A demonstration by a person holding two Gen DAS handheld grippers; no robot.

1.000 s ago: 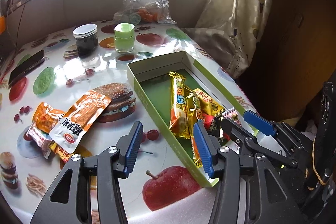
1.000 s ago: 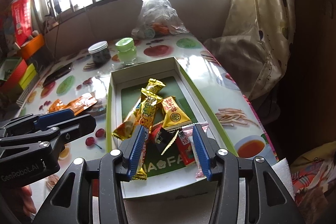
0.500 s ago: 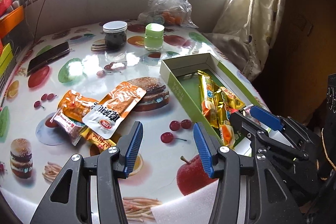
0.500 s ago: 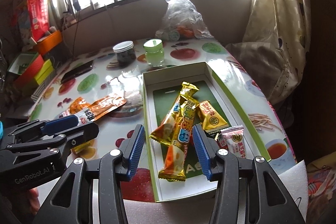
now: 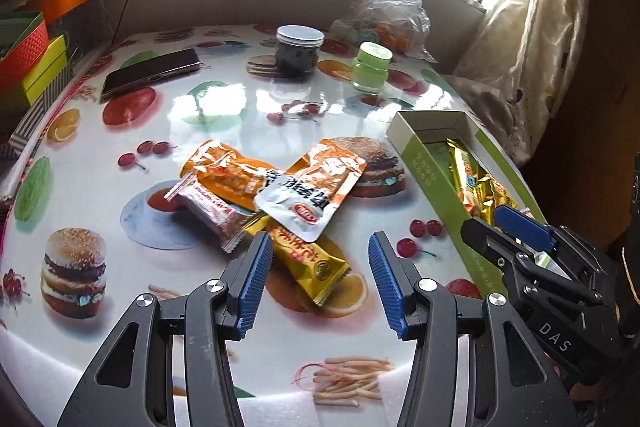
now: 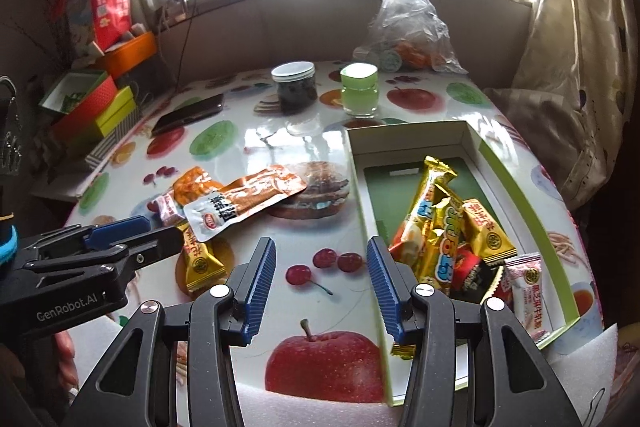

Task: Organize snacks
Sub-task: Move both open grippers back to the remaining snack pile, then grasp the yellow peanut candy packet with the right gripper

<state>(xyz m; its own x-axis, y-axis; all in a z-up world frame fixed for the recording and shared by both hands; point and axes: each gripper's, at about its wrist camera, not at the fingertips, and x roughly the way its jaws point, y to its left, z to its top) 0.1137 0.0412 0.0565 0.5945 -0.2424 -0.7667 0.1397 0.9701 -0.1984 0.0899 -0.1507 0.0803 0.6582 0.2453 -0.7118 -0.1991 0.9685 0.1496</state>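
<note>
- My left gripper (image 5: pixel 316 281) hangs over the table with its blue pads about half apart and nothing gripped; the near end of a yellow snack bar (image 5: pixel 310 263) lies on the table in the gap, touching neither pad.
- My right gripper (image 6: pixel 322 285) is also about half open and empty, over bare tablecloth (image 6: pixel 256 147) with printed cherries, its right finger just at the left wall of the green box (image 6: pixel 362 195).
- From the left wrist camera I see the loose snacks piled left of the box: an orange-and-white pouch (image 5: pixel 310 187) on top, an orange packet (image 5: pixel 224 173) to its left, a pink-wrapped bar (image 5: pixel 208 207) under that, and the yellow bar nearest me, partly under the pouch.
- From the right wrist camera the same pile sits to the left, with the left gripper's fingers reaching in beside it.
- The green box is open and stands to the right of the pile, well apart from it; inside I see gold-wrapped bars (image 6: pixel 434 223), a yellow triangular packet (image 6: pixel 486 231), a dark red-and-black sweet (image 6: pixel 470 269) and a pink-and-white packet (image 6: pixel 526 287) at its near right.
- Far across the table stand a dark jar (image 6: pixel 294 87) with a white lid and a green jar (image 6: pixel 359 89) side by side, a phone (image 5: pixel 150 71) to their left, and a clear plastic bag (image 6: pixel 408 27) at the far edge.
</note>
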